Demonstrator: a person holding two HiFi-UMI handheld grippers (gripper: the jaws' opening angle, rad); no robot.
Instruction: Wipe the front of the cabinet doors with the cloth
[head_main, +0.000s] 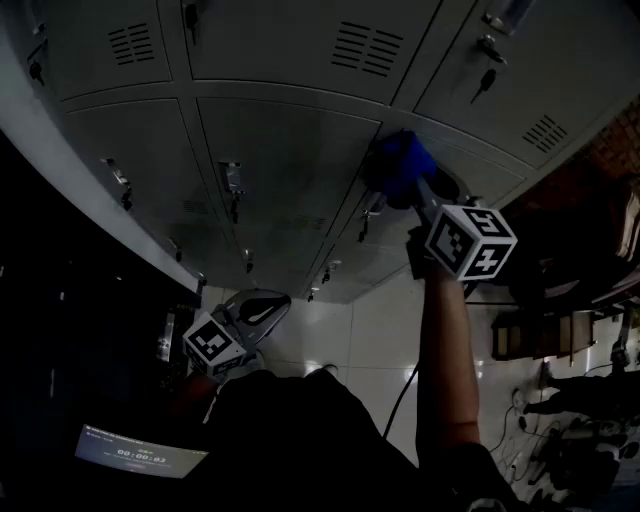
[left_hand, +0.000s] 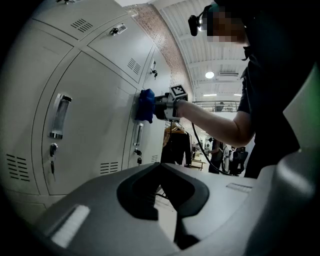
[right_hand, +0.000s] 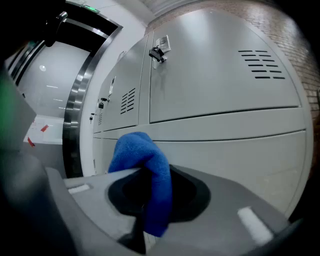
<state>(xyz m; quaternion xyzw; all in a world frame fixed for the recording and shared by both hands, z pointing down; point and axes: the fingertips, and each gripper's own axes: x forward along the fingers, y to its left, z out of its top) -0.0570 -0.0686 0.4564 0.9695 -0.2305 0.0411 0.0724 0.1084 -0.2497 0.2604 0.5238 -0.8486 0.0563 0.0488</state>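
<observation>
Head view: badly underexposed. The cabinet doors (head_main: 290, 150) are a dull grey and the lower left is almost black, with only a small screen (head_main: 140, 455) glowing and a sheen on the pale floor (head_main: 370, 330). Straight edges bow hard toward the rim.

Left gripper view: brighter. Ceiling lamps (left_hand: 209, 75) burn white, the doors are evenly lit and the corners are vignetted black. The left gripper (left_hand: 161, 167) is close to the lens and soft.

Right gripper view: flat, soft light, shadows faint. The cloth (right_hand: 142, 165) is a saturated blue and fairly crisp — the right gripper (right_hand: 150, 172) is blurred, with a washed-out bright patch at left.
</observation>
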